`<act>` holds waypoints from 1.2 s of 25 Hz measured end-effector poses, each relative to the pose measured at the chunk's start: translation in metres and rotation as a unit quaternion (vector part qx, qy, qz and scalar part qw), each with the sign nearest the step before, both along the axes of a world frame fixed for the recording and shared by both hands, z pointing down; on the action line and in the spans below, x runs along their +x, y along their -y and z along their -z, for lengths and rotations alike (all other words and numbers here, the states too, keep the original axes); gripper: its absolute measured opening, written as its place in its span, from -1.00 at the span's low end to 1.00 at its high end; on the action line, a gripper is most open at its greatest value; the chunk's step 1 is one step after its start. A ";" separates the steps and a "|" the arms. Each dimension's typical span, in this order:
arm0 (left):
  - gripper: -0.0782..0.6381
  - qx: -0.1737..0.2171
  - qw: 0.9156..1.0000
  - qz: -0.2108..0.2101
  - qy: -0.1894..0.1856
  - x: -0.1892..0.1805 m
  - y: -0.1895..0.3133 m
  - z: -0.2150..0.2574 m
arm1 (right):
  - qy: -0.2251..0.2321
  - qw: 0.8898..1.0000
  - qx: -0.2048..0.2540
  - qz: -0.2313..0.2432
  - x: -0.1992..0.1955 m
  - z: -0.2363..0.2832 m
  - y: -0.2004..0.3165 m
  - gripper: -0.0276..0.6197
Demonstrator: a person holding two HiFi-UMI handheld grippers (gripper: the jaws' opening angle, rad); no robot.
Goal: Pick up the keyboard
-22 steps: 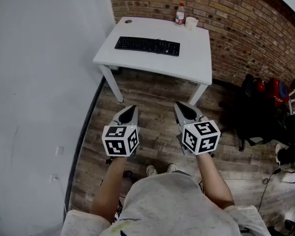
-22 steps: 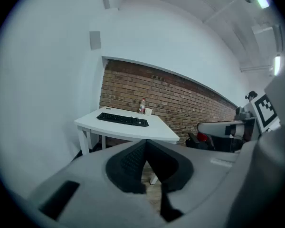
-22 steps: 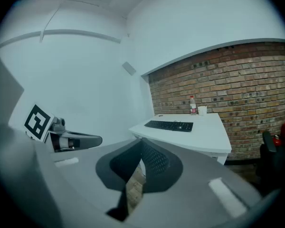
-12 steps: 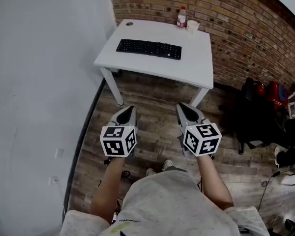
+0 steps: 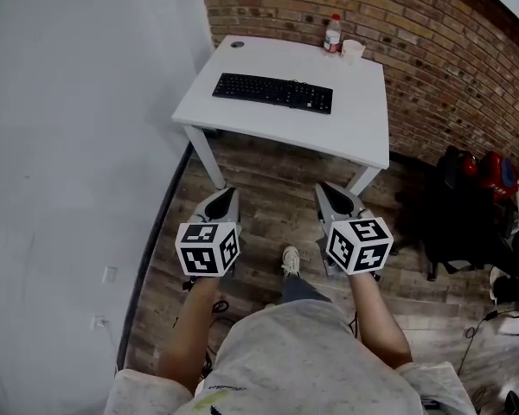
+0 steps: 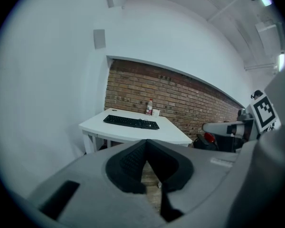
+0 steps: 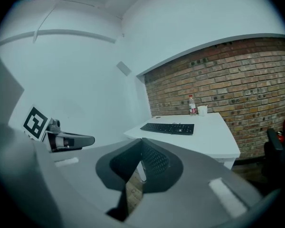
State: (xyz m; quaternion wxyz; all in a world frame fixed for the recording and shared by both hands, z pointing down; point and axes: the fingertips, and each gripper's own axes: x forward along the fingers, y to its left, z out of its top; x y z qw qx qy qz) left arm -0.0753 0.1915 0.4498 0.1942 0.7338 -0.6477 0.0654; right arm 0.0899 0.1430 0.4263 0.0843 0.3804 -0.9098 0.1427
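**Hazards**

- Risk of a failed grasp on the keyboard (image 5: 272,92): long, flat and low on the white surface (image 5: 355,124), lying left of centre, roughly parallel to the near edge. Likely to tip or slip out if pinched at one end only, or to skid toward the brick wall if pushed rather than clamped.
- Risk of knocking over the bottle (image 5: 332,33) and cup (image 5: 353,51), standing at the far edge well behind the keyboard, through overreach.
- Risk of striking the near edge on approach, given the low carry over the wooden floor (image 5: 268,184), well short of the surface.
- No grasp possible without opening first: left gripper (image 5: 227,194) with jaws fully together, nothing between; right gripper (image 5: 328,190) likewise closed and empty.

**Pose**

- Held side by side ahead of the torso, forearms extended.
- Tips aimed toward the surface, tilted slightly downward.
- Marker cubes facing up.
- One shoe (image 5: 290,259) forward on the floor between them.
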 end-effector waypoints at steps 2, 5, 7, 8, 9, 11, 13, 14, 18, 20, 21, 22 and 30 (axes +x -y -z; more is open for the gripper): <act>-0.80 0.001 1.000 0.001 0.003 -0.004 0.016 0.001 | 0.002 1.000 0.001 0.000 -0.004 0.000 0.017 -0.88; -0.80 0.000 1.000 0.003 0.008 -0.008 0.040 0.003 | 0.006 1.000 -0.002 0.000 -0.006 0.000 0.043 -0.88; -0.80 -0.002 1.000 0.005 0.009 -0.011 0.057 0.003 | 0.006 1.000 -0.004 0.001 -0.008 -0.001 0.062 -0.88; -0.80 -0.003 1.000 0.006 0.009 -0.013 0.066 0.003 | 0.007 1.000 -0.005 0.001 -0.009 -0.001 0.071 -0.88; -0.80 -0.005 1.000 0.006 0.009 -0.014 0.076 0.003 | 0.007 1.000 -0.006 0.000 -0.010 -0.001 0.081 -0.88; -0.80 -0.008 1.000 0.008 0.010 -0.018 0.093 0.003 | 0.009 1.000 -0.008 0.000 -0.011 -0.001 0.100 -0.88; -0.80 -0.010 1.000 0.013 0.011 -0.020 0.110 0.003 | 0.008 1.000 -0.009 0.000 -0.011 0.000 0.119 -0.88; -0.80 -0.011 1.000 0.015 0.011 -0.021 0.119 0.004 | 0.008 1.000 -0.010 0.000 -0.009 0.000 0.129 -0.88; -0.80 -0.019 0.999 0.023 0.017 -0.023 0.151 0.005 | 0.012 1.000 -0.018 -0.001 -0.006 -0.002 0.166 -0.88; -0.80 -0.025 0.999 0.028 0.019 -0.024 0.166 0.003 | 0.012 1.000 -0.022 0.002 -0.006 -0.003 0.183 -0.88; -0.80 -0.028 0.999 0.030 0.018 -0.025 0.173 0.003 | 0.011 1.000 -0.023 0.003 -0.006 -0.004 0.191 -0.88; -0.80 -0.029 0.999 0.032 0.017 -0.025 0.181 0.002 | 0.011 1.000 -0.024 0.004 -0.006 -0.004 0.199 -0.88; -0.80 -0.036 0.998 0.042 0.023 -0.024 0.238 0.004 | 0.013 0.999 -0.033 0.010 -0.001 -0.008 0.261 -0.88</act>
